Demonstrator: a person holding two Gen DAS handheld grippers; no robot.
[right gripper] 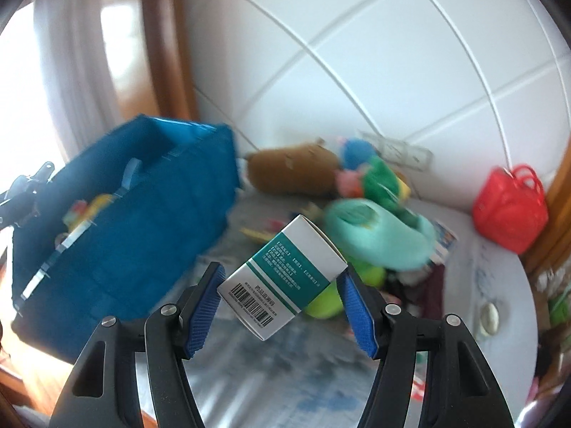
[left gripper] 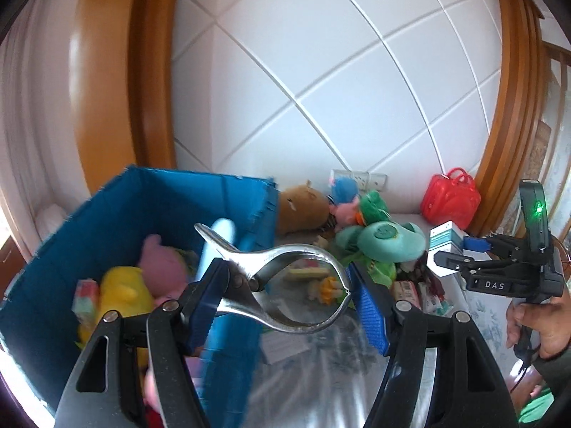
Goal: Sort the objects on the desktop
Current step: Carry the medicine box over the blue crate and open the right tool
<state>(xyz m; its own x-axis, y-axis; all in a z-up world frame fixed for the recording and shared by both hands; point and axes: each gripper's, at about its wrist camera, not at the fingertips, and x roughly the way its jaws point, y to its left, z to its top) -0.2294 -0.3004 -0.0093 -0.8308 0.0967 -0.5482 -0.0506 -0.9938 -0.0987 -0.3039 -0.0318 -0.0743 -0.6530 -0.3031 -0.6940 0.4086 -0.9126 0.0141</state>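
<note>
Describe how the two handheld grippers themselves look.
Both the left gripper and right gripper have black plastic fingers with silver rivets and ribbed blue pads. Seen from the left wrist, the right one's black body bears "DAS" lettering and a green light.

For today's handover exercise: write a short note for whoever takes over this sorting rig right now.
Left gripper: shut on a metal clamp, held in the air beside the blue bin.
Right gripper: shut on a white-and-teal box, tilted, above the table.
Done: a yellow plush and a pink plush lie in the bin.
Left: both held items to place; brown plush, teal slipper, red bag and small clutter remain on the table.
</note>
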